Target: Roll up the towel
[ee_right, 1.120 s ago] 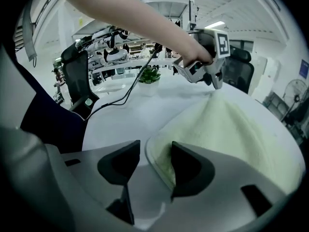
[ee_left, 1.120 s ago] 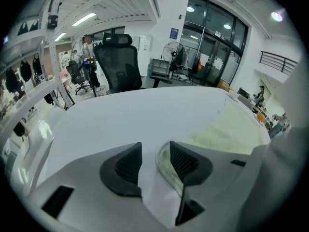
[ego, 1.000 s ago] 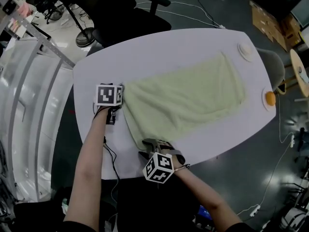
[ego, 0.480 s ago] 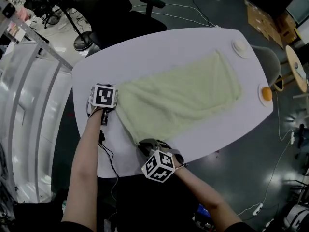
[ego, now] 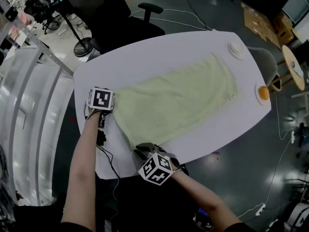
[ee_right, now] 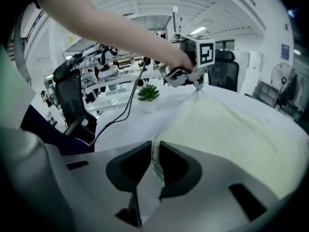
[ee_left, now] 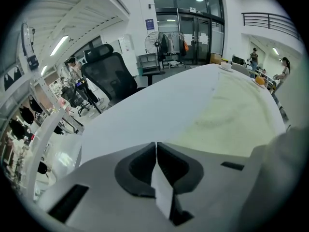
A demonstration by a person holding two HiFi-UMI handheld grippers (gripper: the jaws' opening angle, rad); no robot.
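The left tongs (ee_left: 155, 146) clamp one near corner of the towel (ego: 178, 98); the right tongs (ee_right: 155, 153), jaws just closing, grip the other. Its long axis runs away from both across the counter (ego: 159, 52).

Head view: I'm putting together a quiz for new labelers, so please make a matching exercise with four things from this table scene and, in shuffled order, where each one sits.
Things:
1. towel
2. orange ball
3. black office chair
4. white disc

Places:
A. on the floor beyond the table
B. on a white dish at the table's right edge
C. spread along the table's middle
D. at the table's far end, by the towel's far corner

Pairs: 1-C; 2-B; 3-A; 4-D
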